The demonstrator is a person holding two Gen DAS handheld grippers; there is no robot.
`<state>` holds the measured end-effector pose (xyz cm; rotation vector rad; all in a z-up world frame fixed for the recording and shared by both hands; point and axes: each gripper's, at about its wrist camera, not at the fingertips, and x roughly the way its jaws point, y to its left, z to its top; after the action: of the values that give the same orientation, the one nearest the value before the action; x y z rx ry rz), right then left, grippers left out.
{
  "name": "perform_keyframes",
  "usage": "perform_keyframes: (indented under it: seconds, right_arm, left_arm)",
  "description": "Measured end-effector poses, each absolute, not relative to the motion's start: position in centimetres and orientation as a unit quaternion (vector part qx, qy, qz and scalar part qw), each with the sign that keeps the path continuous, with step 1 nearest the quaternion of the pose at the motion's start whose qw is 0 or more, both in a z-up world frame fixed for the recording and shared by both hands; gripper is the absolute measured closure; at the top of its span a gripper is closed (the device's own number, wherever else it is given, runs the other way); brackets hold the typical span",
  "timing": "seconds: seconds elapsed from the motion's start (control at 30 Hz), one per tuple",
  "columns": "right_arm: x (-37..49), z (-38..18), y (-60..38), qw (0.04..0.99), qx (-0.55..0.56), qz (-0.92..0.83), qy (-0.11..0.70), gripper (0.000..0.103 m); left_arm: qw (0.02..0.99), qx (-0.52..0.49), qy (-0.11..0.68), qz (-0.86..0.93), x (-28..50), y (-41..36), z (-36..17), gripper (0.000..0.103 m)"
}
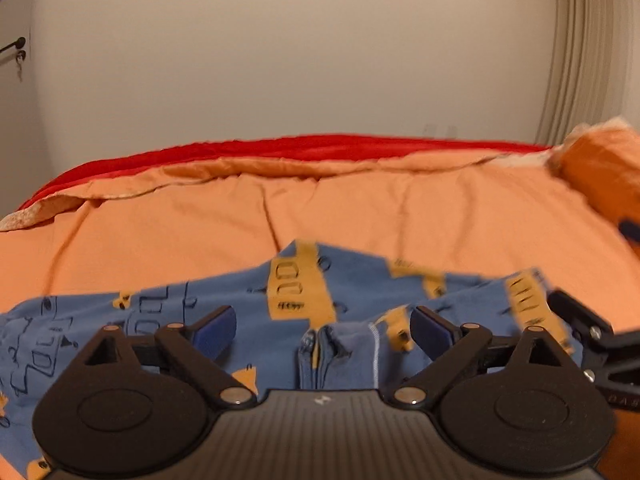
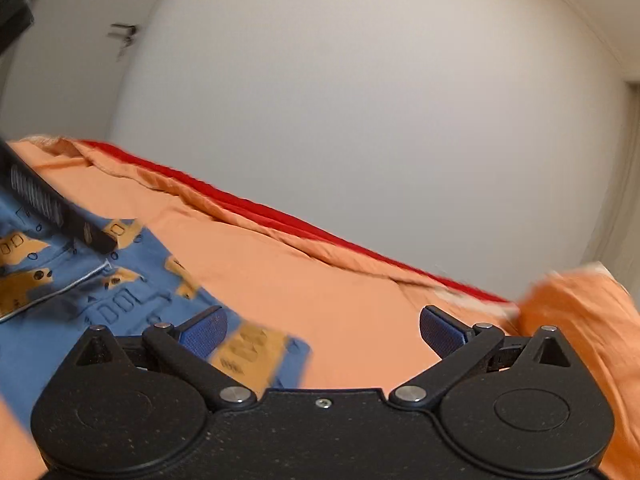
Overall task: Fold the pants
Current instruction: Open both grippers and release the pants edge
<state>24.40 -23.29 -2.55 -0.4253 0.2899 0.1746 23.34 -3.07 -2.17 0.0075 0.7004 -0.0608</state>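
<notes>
Blue pants (image 1: 280, 300) with yellow vehicle prints lie on the orange bed cover (image 1: 240, 216). In the left wrist view a folded hem (image 1: 340, 352) lies between my open fingers. My left gripper (image 1: 324, 328) is open and empty just above the cloth. In the right wrist view the pants (image 2: 100, 292) lie at the lower left. My right gripper (image 2: 322, 328) is open and empty, its left finger (image 2: 204, 330) over the pants' edge, its right finger over bare cover. The other gripper shows in each view, at the right edge (image 1: 592, 336) and far left (image 2: 48, 204).
The orange cover (image 2: 320, 300) spreads over the bed, with a red sheet (image 1: 280, 148) along the far edge by a pale wall. An orange pillow (image 1: 600, 176) lies at the right; it also shows in the right wrist view (image 2: 580, 320).
</notes>
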Motion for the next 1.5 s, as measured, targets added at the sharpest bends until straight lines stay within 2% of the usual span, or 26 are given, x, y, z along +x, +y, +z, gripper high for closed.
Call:
perform_keyframes:
  seconds: [0.03,0.13,0.23,0.33,0.43,0.53,0.67,0.73,0.9,1.0,1.13,1.33,1.4,1.5]
  right_arm:
    - [25.3,-3.2,-22.6,0.957,-0.23,0.1,0.149,0.001]
    - [27.9,-5.7,-22.0,0.937,-0.286,0.094,0.176,0.001]
    - [29.9,-5.4,-25.2,0.952,-0.219,0.074,0.201,0.001]
    - [30.9,-5.1,-27.9,0.955,-0.2,0.038,0.216,0.002]
    - [28.3,-3.3,-28.9,0.963,-0.177,0.029,0.203,0.002]
    - [23.1,-2.8,-28.1,0.963,-0.178,0.058,0.193,0.001]
    - [18.8,-6.4,-26.7,0.94,-0.262,0.044,0.213,0.001]
    - [18.3,-6.0,-27.0,0.941,-0.266,0.03,0.205,0.001]
    - [17.4,-4.2,-27.3,0.949,-0.252,0.018,0.187,0.001]
    - [18.0,-6.1,-26.5,0.939,-0.245,0.033,0.238,0.001]
    - [17.6,-5.3,-26.1,0.945,-0.243,0.029,0.217,0.001]
    - [17.9,-2.8,-22.4,0.953,-0.229,0.112,0.165,0.001]
    - [19.0,-2.9,-20.6,0.948,-0.213,0.149,0.183,0.001]
    - [21.1,-4.7,-18.3,0.919,-0.219,0.207,0.255,0.001]
  left_arm:
    - [0.937,0.004,0.35,-0.011,23.7,-2.9,-2.9,0.009]
    - [0.937,-0.039,0.348,-0.006,23.6,-0.6,-4.3,0.004]
    - [0.94,-0.034,0.34,-0.02,23.2,0.3,-4.5,0.003]
    - [0.937,-0.058,0.342,-0.025,23.1,0.7,-3.9,0.003]
    - [0.943,-0.061,0.325,-0.04,21.4,0.5,-2.3,0.003]
    - [0.953,-0.017,0.297,-0.063,18.3,-0.5,-1.6,0.0]
    - [0.941,0.035,0.334,-0.036,16.9,-0.7,-4.4,0.0]
    - [0.944,-0.002,0.328,-0.026,16.5,0.5,-4.2,0.0]
    - [0.941,-0.01,0.338,-0.011,15.7,1.9,-2.8,0.0]
    - [0.925,0.03,0.378,0.031,15.8,2.1,-3.6,0.0]
    - [0.926,0.016,0.376,0.041,14.6,3.6,-1.6,0.0]
    - [0.924,-0.045,0.373,0.076,11.8,7.8,1.0,0.0]
    - [0.926,-0.065,0.359,0.099,11.2,9.7,0.3,0.0]
    - [0.926,-0.09,0.338,0.138,10.9,12.9,-0.9,0.0]
